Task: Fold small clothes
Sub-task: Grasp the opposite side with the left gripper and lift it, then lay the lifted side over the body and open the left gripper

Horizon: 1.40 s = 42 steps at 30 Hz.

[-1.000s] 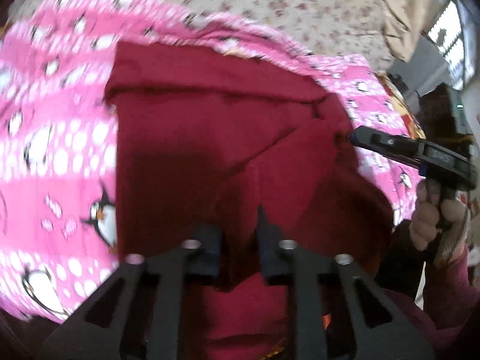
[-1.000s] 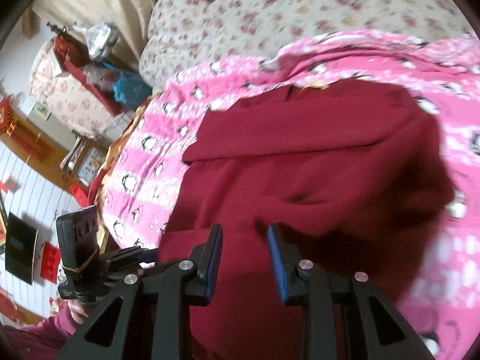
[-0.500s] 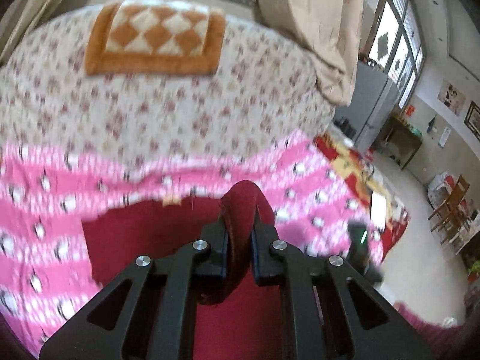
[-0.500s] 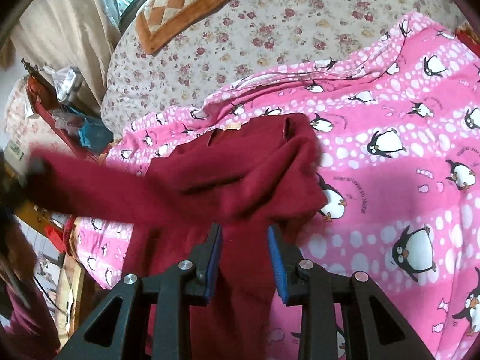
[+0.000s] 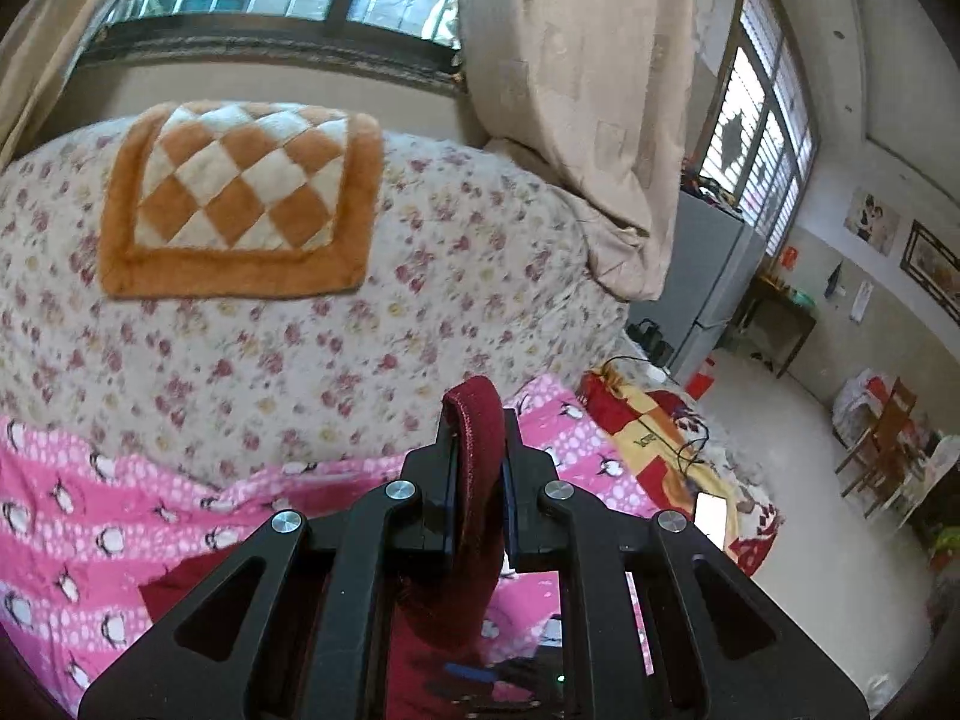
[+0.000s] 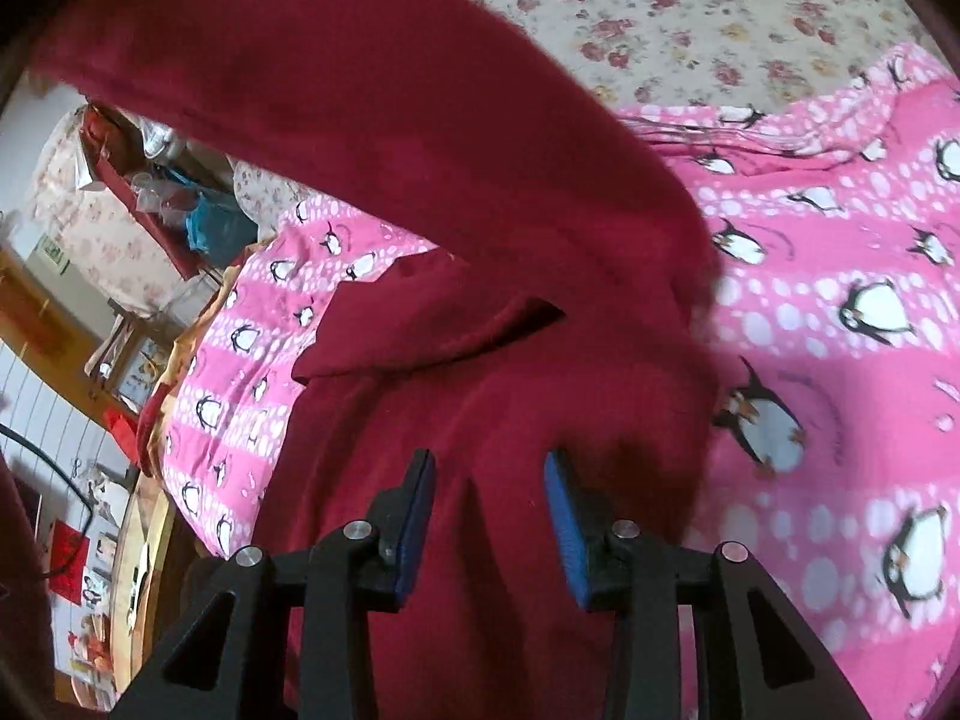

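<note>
A dark red knit garment (image 6: 492,360) lies on the pink penguin blanket (image 6: 840,276). One part of it is lifted and stretches up across the upper left of the right wrist view. My left gripper (image 5: 477,456) is shut on a fold of the red garment (image 5: 474,480) and holds it raised above the bed. My right gripper (image 6: 489,480) is open and empty, just above the garment's body, with cloth showing between its blue pads (image 6: 564,510).
A floral bedspread (image 5: 300,330) with an orange checked cushion (image 5: 240,204) lies beyond the pink blanket (image 5: 90,528). A beige curtain (image 5: 588,90) hangs at the right. The bed's edge, floor and furniture (image 5: 810,450) are to the right; cluttered shelves (image 6: 150,210) stand at the left.
My left gripper has closed on the garment's edge and lifted it high, tilting up toward the window. My right gripper has stayed open and moved in closer over the garment.
</note>
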{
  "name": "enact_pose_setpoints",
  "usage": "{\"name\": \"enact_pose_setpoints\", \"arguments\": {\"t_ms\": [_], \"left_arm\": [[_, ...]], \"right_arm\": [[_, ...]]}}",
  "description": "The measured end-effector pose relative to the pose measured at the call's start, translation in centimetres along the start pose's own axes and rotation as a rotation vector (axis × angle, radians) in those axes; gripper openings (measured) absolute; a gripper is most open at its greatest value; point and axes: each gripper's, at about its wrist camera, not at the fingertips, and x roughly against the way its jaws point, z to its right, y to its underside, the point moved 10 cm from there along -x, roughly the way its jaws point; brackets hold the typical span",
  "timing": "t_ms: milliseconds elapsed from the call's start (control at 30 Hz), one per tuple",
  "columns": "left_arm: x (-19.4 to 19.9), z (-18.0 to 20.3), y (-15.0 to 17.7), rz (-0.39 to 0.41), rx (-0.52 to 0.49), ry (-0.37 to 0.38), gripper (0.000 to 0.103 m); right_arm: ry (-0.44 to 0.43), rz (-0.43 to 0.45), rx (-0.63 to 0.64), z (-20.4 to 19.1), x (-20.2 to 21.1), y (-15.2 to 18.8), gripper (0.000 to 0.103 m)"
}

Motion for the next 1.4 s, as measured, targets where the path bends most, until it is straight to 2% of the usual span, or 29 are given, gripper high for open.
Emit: {"name": "enact_pose_setpoints", "arguments": {"t_ms": [133, 233, 333, 400, 533, 667, 767, 867, 900, 933, 1033, 1167, 1233, 1300, 1367, 1400], "left_arm": [[0.1, 2.2, -1.7, 0.021, -0.037, 0.022, 0.010], [0.1, 3.3, -2.5, 0.037, -0.068, 0.029, 0.010], [-0.4, 2.4, -1.8, 0.022, -0.080, 0.007, 0.010], [-1.1, 0.4, -0.6, -0.004, -0.065, -0.025, 0.010], [-2.7, -6.5, 3.8, -0.090, -0.014, -0.126, 0.010], [-3.9, -13.9, 10.0, -0.207, 0.047, -0.229, 0.010], [-4.9, -19.7, 15.6, -0.284, 0.107, -0.318, 0.010], [-6.0, -24.3, 20.7, -0.338, 0.212, -0.349, 0.010], [-6.3, -25.4, 22.1, -0.346, 0.239, -0.356, 0.010], [-6.5, -25.9, 22.8, -0.350, 0.252, -0.359, 0.010], [-6.9, -26.8, 24.9, -0.358, 0.293, -0.351, 0.010], [-7.4, -27.3, 25.6, -0.363, 0.305, -0.356, 0.010], [-7.5, -27.5, 26.1, -0.363, 0.314, -0.358, 0.010], [-7.3, -27.9, 26.6, -0.365, 0.319, -0.357, 0.010], [-7.4, -28.5, 27.0, -0.374, 0.325, -0.358, 0.010], [-7.4, -28.8, 27.3, -0.378, 0.329, -0.363, 0.010]], "right_arm": [[-0.052, 0.062, -0.065, -0.5, -0.1, -1.6, 0.036], [-0.094, 0.082, -0.055, -2.3, -0.4, -2.1, 0.036], [-0.071, 0.103, -0.044, -2.7, -0.4, -2.4, 0.036], [-0.044, 0.108, -0.049, -2.0, -0.5, -2.6, 0.036], [0.040, 0.048, -0.097, 1.0, -1.3, -1.9, 0.037], [0.045, 0.019, -0.120, 2.8, -0.7, -1.0, 0.037], [0.069, 0.034, -0.102, 3.9, 0.8, -0.8, 0.037], [0.093, 0.079, -0.111, 4.9, 2.1, -1.9, 0.037], [0.105, 0.091, -0.127, 5.5, 2.3, -2.4, 0.040], [0.119, 0.096, -0.145, 6.1, 2.4, -2.8, 0.043], [0.154, 0.089, -0.154, 6.9, 1.9, -4.1, 0.043], [0.268, 0.031, -0.041, 7.1, -0.6, -5.6, 0.043], [0.355, -0.036, 0.003, 8.3, -2.1, -5.0, 0.043], [0.408, -0.163, 0.085, 8.8, -3.6, -2.2, 0.043], [0.409, -0.126, 0.139, 8.4, -2.6, -1.4, 0.043], [0.391, -0.133, 0.122, 8.4, -2.0, -0.9, 0.043]]}}
